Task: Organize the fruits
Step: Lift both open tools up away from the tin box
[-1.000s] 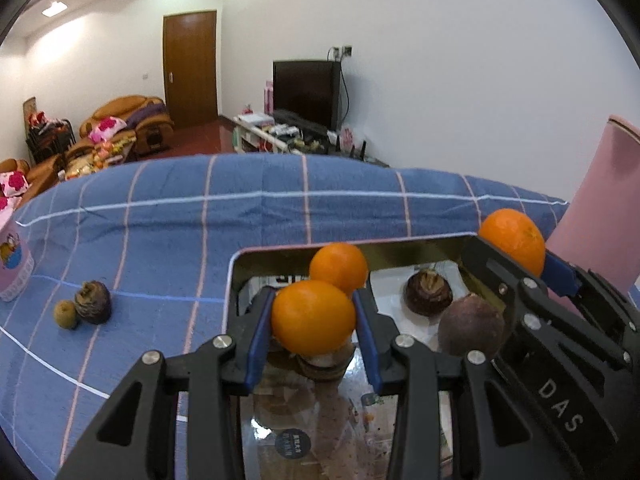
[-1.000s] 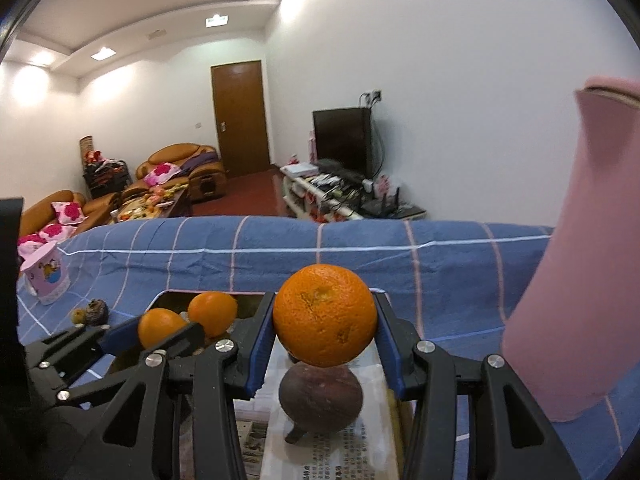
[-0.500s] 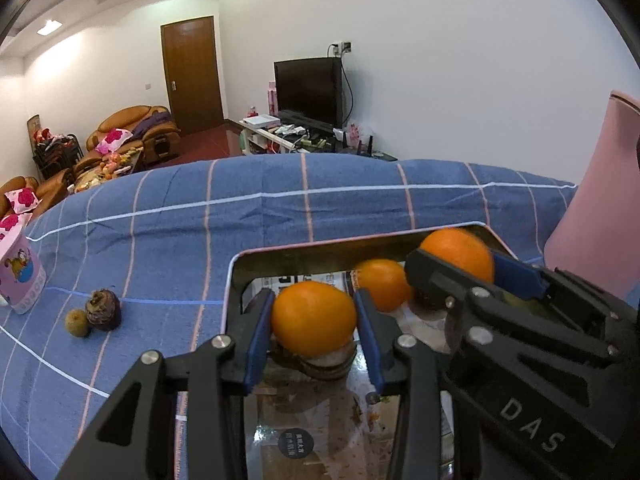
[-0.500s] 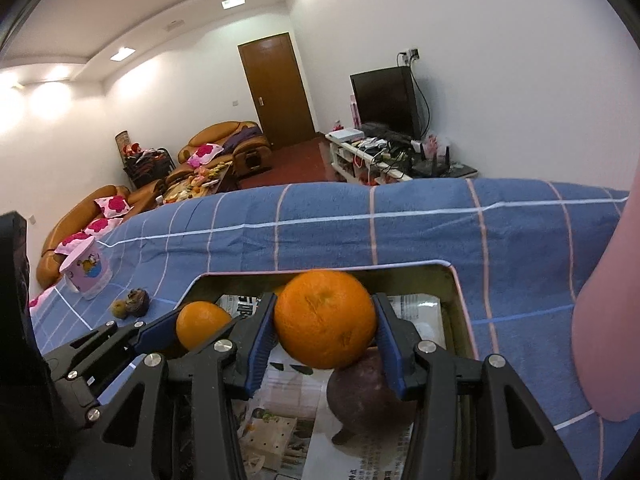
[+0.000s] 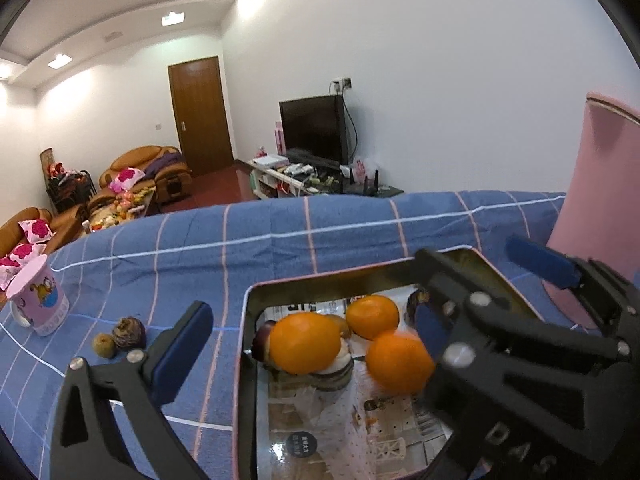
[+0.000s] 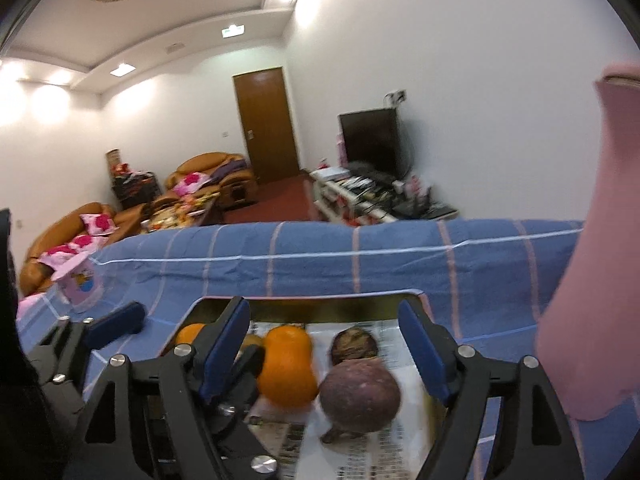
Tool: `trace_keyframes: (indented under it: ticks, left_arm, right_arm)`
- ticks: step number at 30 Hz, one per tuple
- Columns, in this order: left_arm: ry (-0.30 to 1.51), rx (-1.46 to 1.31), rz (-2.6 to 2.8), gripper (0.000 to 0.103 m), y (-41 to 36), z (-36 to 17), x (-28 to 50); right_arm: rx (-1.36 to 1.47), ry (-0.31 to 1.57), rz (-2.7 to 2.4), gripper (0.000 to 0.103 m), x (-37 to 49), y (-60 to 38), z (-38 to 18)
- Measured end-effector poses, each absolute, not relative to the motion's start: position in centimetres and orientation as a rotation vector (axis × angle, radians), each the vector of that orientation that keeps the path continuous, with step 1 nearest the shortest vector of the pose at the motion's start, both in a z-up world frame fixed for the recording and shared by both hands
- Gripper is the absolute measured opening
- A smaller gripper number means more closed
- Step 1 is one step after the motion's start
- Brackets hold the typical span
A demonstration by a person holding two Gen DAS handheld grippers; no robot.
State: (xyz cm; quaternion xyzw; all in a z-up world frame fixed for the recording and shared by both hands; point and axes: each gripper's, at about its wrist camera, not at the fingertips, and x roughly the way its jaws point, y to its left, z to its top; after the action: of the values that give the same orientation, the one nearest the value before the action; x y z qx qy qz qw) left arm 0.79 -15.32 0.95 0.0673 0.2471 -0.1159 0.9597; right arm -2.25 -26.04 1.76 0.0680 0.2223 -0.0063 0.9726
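Observation:
A metal tray [image 5: 320, 276] lined with newspaper holds the fruit. My left gripper [image 5: 316, 332] is opening wide, and its orange [image 5: 304, 342] rests free on a pile of dark fruit. A second orange [image 5: 372, 316] lies behind it. My right gripper [image 6: 324, 332] is opening too. Its orange [image 6: 288, 364], blurred, sits low in the tray below the fingers, touching neither pad. In the left wrist view the same orange [image 5: 400, 362] lies beside the right gripper [image 5: 480, 292]. A purple fruit [image 6: 360, 390] and a dark brown one [image 6: 354, 342] lie under the right jaws.
Blue checked cloth [image 5: 280, 240] covers the surface. Two small fruits [image 5: 128, 332] and a pink cup [image 5: 38, 296] stand on it left of the tray. A tall pink object [image 6: 592, 280] rises close on the right.
Both grippers went from shut on an orange to open. The left orange stayed on the pile; the right orange dropped into the tray. The left gripper pulled back and up.

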Motion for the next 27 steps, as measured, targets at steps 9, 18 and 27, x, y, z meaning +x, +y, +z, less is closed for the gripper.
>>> trace_keyframes:
  ticks: [9,18,27]
  left_arm:
    - [0.392,0.140,-0.189,0.103,-14.6,1.9,-0.6]
    - [0.350,0.134,-0.152,0.103,-13.8,2.0,-1.0]
    - [0.291,0.173,-0.176,0.103,-14.3,2.0,-2.7]
  right_arm:
    - [0.106,0.237,-0.148,0.087,-5.3,-26.5,3.2]
    - [0.111,0.212,-0.182,0.093,-6.0,-26.6,3.5]
    - [0.119,0.207,-0.230,0.093,-7.5,-26.4,3.3]
